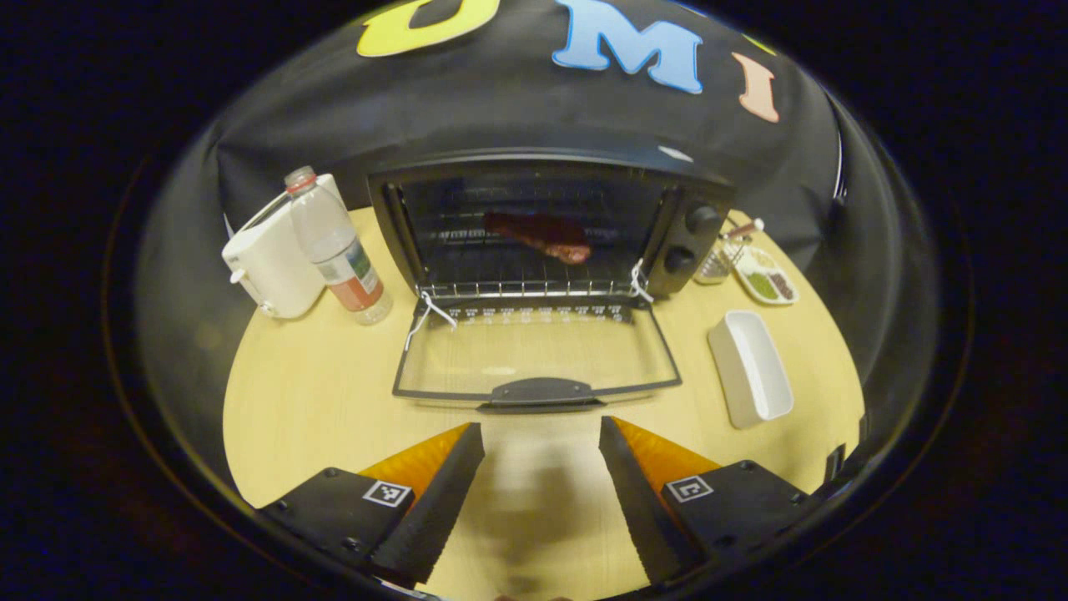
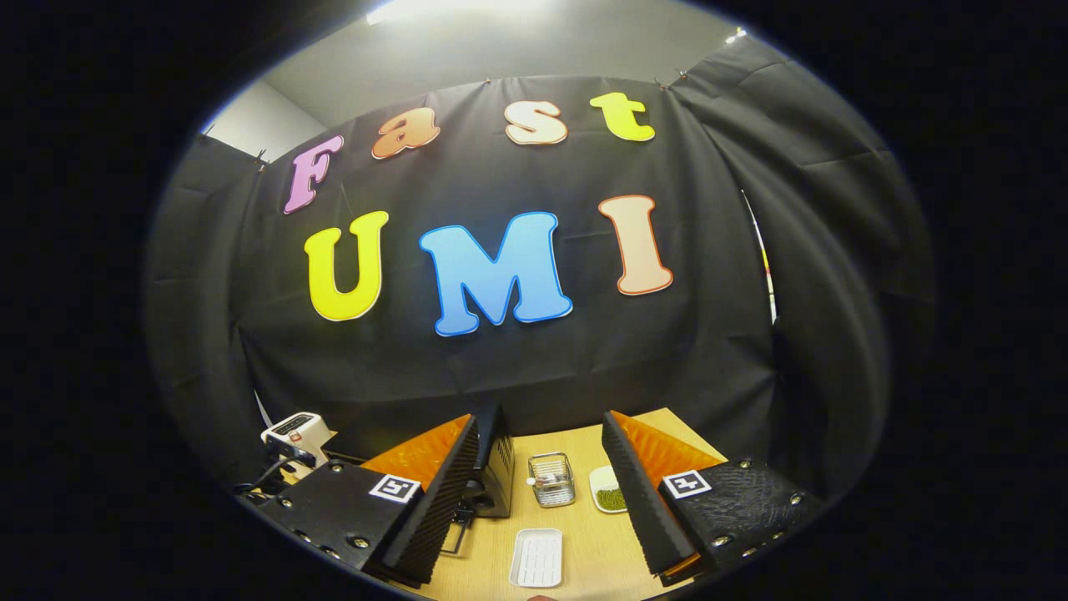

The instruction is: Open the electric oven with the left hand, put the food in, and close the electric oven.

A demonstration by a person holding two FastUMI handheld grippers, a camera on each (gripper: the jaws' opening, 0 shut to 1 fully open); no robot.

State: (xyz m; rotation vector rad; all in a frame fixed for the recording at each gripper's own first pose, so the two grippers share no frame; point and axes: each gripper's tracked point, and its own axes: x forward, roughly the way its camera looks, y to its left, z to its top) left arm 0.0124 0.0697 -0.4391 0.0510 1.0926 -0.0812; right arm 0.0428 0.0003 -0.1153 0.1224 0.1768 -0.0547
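In the left gripper view the black electric oven (image 1: 551,225) stands at the back of the wooden table, its glass door (image 1: 534,355) folded down flat toward me. A reddish piece of food (image 1: 541,234) lies on the wire rack inside. My left gripper (image 1: 541,436) hovers just in front of the door's handle (image 1: 541,391), open, with nothing between its fingers. In the right gripper view my right gripper (image 2: 541,426) is raised and open, empty, with the oven's side (image 2: 499,467) behind its left finger.
A white appliance (image 1: 271,259) and a plastic bottle (image 1: 338,250) stand left of the oven. To the right sit an empty white rectangular tray (image 1: 751,367), a divided plate (image 1: 768,275) and a small wire basket (image 2: 551,480). The table's front edge is close.
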